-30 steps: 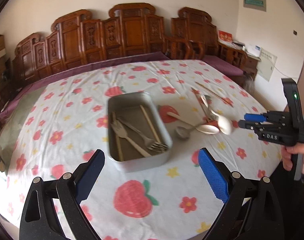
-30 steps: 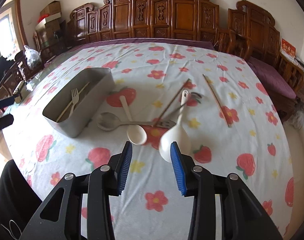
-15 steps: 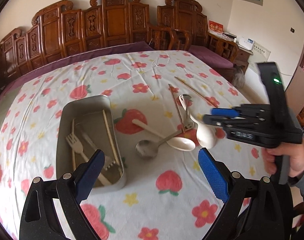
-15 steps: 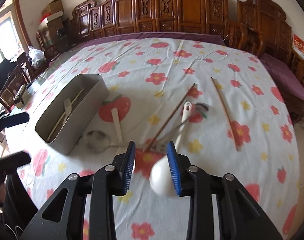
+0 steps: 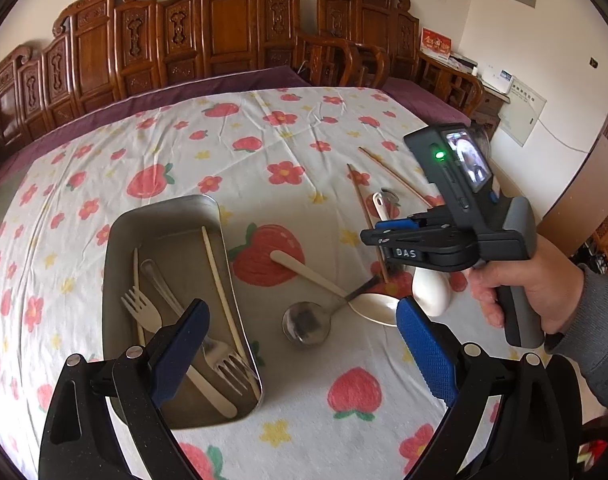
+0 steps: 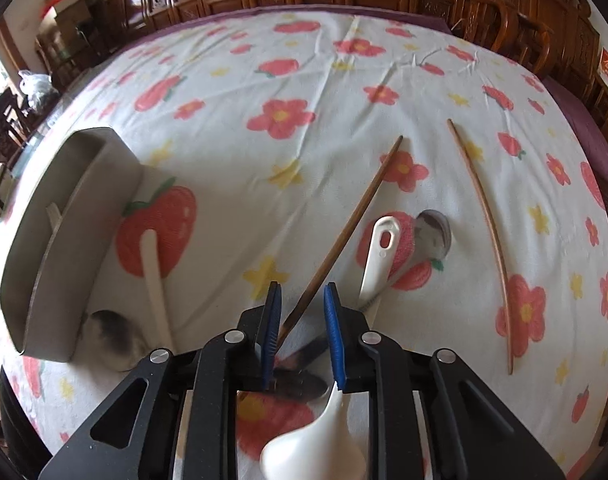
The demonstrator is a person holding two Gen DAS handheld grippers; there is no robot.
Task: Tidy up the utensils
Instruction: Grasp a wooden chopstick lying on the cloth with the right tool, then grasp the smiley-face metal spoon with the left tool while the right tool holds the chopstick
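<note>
A metal tray (image 5: 119, 240) holds forks and pale chopsticks; it also shows in the right wrist view (image 6: 43, 248). Right of it lie a cream spoon (image 5: 328, 284), a steel spoon (image 5: 306, 322), a white ladle (image 6: 378, 256) and two brown chopsticks (image 6: 344, 236), (image 6: 484, 216). My right gripper (image 6: 301, 308) is open, low over the table, its pads either side of the near end of one brown chopstick. It shows from the side in the left wrist view (image 5: 388, 232). My left gripper (image 5: 299, 344) is wide open and empty above the tray's near end.
The round table has a strawberry-print cloth (image 5: 263, 152). Carved wooden chairs (image 5: 223, 32) ring its far side. A second steel spoon (image 6: 434, 234) lies under the ladle handle. A side table with papers (image 5: 496, 80) stands at the right wall.
My right gripper has dropped forward and down over the pile, closing in around the brown chopstick. My left gripper has shifted, so the tray sits nearer and further left.
</note>
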